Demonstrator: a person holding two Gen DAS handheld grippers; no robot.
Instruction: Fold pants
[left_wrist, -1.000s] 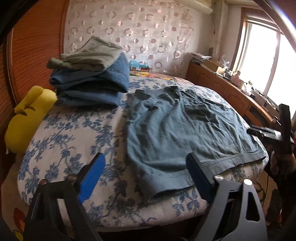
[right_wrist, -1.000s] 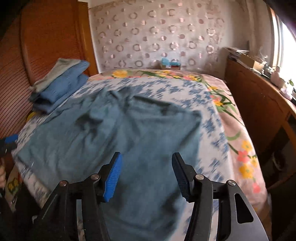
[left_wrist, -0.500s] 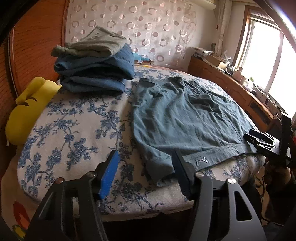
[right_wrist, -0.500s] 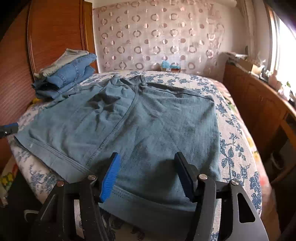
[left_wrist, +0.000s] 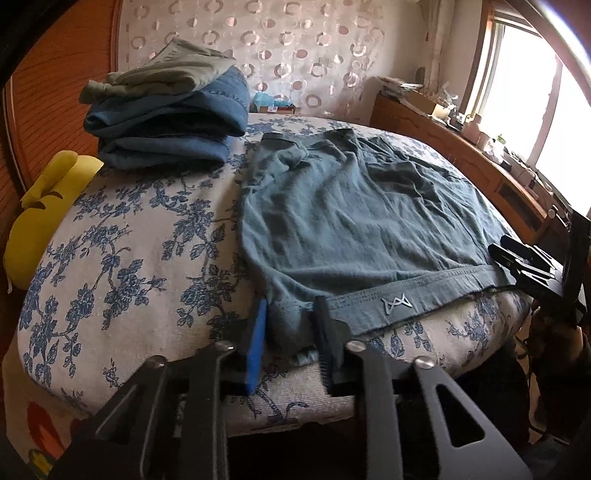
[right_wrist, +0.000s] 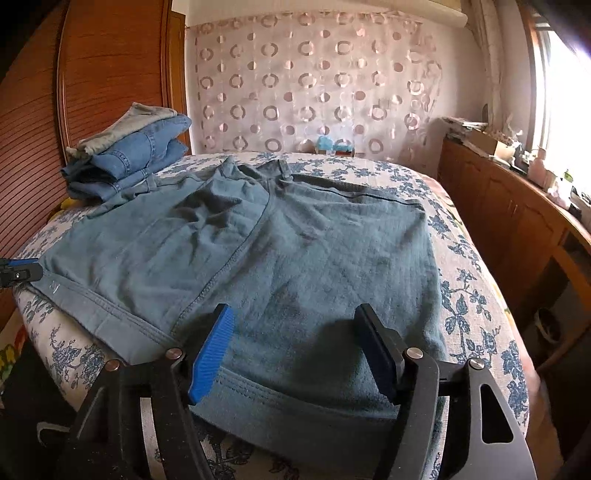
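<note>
Teal-grey pants (left_wrist: 351, 221) lie spread flat on a blue-flowered bed (left_wrist: 129, 258), waistband far, leg hems at the near edge. My left gripper (left_wrist: 290, 332) is at the left corner of the hem; its jaws are closing, and the bunched corner fills the narrow gap between the pads. In the right wrist view the pants (right_wrist: 295, 240) show both legs. My right gripper (right_wrist: 295, 347) hovers low over the other leg's hem, its jaws wide and opening, with cloth beneath and nothing pinched. Each gripper shows in the other's view: right gripper (left_wrist: 524, 266), left gripper (right_wrist: 18, 271).
A stack of folded jeans (left_wrist: 166, 122) topped by a grey-green garment sits at the bed's far left, beside the wooden headboard. A yellow plush toy (left_wrist: 44, 206) lies at the left edge. A wooden cabinet (right_wrist: 517, 221) runs along the right under the window.
The left jaws have narrowed from wide apart to close around the hem corner. Both grippers have come down nearer the hem, and the right jaws have spread a little wider.
</note>
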